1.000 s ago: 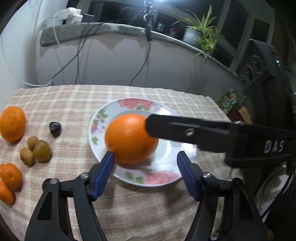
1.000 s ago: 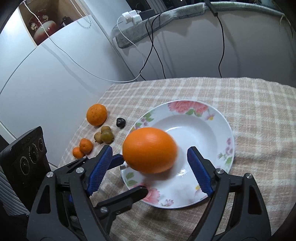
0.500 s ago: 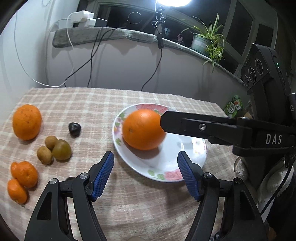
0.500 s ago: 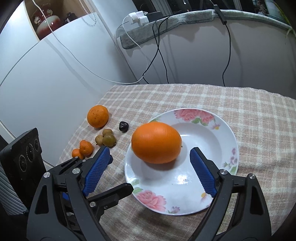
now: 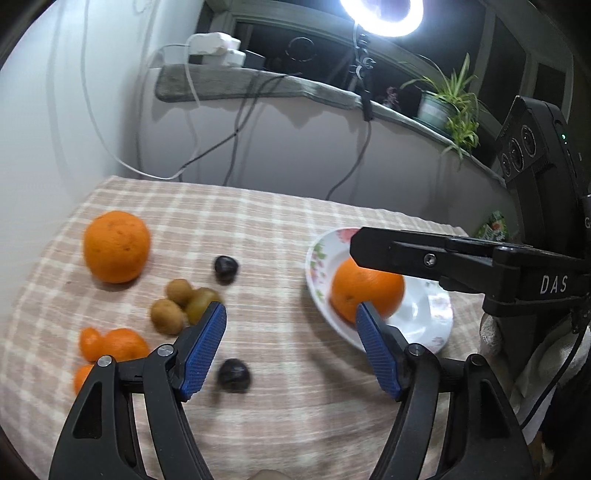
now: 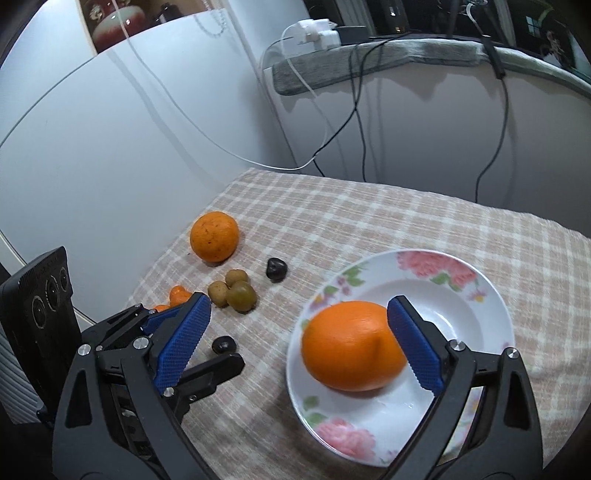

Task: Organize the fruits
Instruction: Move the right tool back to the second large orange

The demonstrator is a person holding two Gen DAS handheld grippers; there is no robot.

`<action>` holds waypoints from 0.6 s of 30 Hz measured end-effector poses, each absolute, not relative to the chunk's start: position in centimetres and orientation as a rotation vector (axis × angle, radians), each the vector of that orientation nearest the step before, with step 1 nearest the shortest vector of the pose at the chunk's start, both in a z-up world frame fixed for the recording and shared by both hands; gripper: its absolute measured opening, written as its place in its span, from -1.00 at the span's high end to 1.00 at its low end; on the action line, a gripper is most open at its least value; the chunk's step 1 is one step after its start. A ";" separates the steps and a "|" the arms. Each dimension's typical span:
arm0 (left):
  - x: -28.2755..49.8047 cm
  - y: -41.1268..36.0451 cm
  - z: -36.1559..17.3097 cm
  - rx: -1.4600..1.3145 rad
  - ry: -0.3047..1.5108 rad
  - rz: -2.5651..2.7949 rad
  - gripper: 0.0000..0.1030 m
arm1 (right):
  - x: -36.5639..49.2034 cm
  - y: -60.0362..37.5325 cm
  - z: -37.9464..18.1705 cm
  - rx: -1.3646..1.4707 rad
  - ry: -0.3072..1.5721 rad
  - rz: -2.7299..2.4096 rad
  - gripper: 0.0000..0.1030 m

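A big orange [image 6: 343, 343] lies in the white flowered plate [image 6: 491, 295]. My right gripper [image 6: 298, 306] hangs over the plate's left side with its jaws opening. Its right pad is beside the orange, the left pad well clear of it. My left gripper [image 5: 289, 314] is open above the cloth, left of the plate [image 5: 436, 332] and the orange [image 5: 365, 291]. A dark fruit [image 5: 232, 374] lies on the cloth under it. Left of that are another orange [image 5: 116, 245], three kiwis [image 5: 177, 302], small mandarins [image 5: 114, 343] and a second dark fruit [image 5: 225, 265].
A checked cloth [image 6: 388, 229] covers the table, which meets white walls at the left and back. Cables hang from a shelf with chargers [image 6: 317, 31]. A potted plant [image 5: 450, 110] stands on the ledge. The right gripper's finger [image 5: 424, 258] reaches across over the plate.
The right jaws widened and let go of the orange, which now rests in the plate. Both grippers drew back, and the left one swung left toward the loose fruit.
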State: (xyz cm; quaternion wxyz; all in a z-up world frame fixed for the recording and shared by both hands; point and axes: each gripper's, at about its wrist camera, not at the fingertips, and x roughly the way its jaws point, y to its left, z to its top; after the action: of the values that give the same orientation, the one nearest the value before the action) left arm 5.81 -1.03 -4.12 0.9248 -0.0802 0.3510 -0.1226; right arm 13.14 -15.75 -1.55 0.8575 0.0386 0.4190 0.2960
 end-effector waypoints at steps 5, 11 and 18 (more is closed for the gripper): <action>5.2 1.4 -4.2 -0.163 0.716 -0.189 -0.41 | 13.1 -14.1 -1.6 0.054 0.858 0.645 -0.91; 4.7 5.3 -4.4 -0.180 0.717 -0.098 -0.41 | 13.3 -11.7 -1.4 -0.013 0.858 0.677 -0.91; 5.3 9.0 -5.0 -0.227 0.723 -0.039 -0.41 | 14.7 -7.7 -1.4 -0.060 0.882 0.728 -0.91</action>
State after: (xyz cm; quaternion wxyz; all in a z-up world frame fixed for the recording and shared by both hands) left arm 5.35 9.04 -4.98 0.9288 -0.1107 0.3531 -0.0190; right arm 14.70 -7.66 -1.41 0.8404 -0.0286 0.4173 0.3446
